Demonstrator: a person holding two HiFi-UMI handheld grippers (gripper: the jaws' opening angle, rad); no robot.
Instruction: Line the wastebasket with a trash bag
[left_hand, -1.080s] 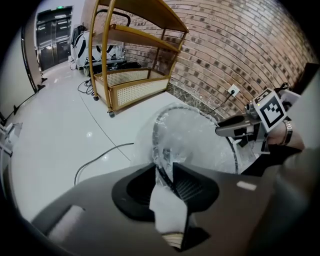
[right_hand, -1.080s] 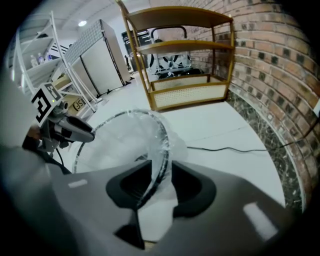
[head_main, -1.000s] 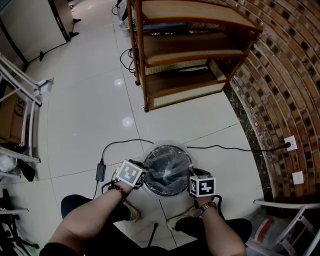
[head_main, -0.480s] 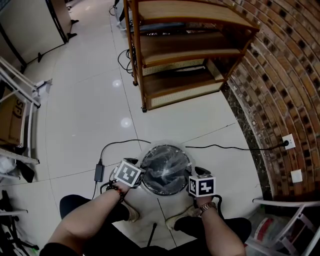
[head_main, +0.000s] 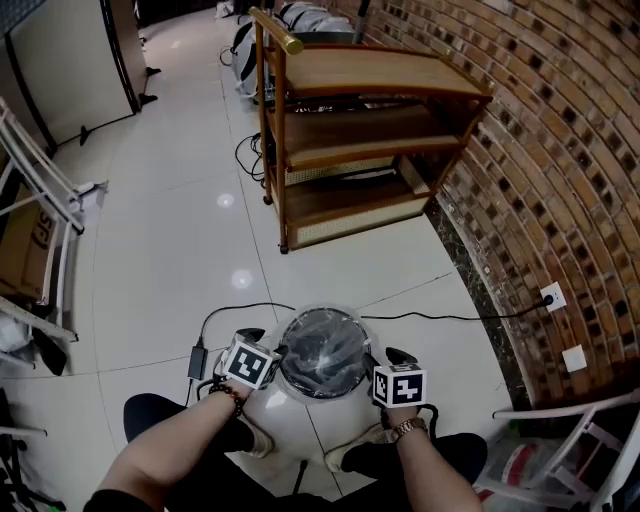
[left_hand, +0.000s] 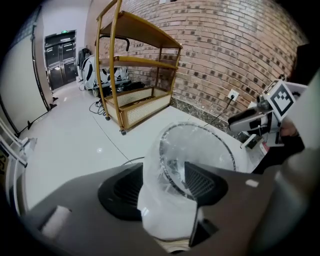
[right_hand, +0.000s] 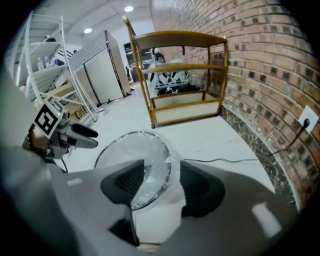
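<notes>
The wastebasket (head_main: 322, 312) stands on the tiled floor right in front of the person's feet, and it looks light enough that any sideways drag would slide or tip it. The clear trash bag (left_hand: 150, 195) already lies inside it with its collar folded out over the dark rim, and that collar is the likelier trouble. If a jaw catches the loose film while drawing away, the fold could lift off the rim and slump back inside (thin film clings readily). The left gripper (left_hand: 165, 186) sits at the rim's left side. Its jaws have just been opening and are now spread wide either side of the draped collar, with no pad pressing it. The right gripper (right_hand: 161, 187), at the opposite side, has likewise just been opening, and its jaws straddle rim and film without gripping either.
</notes>
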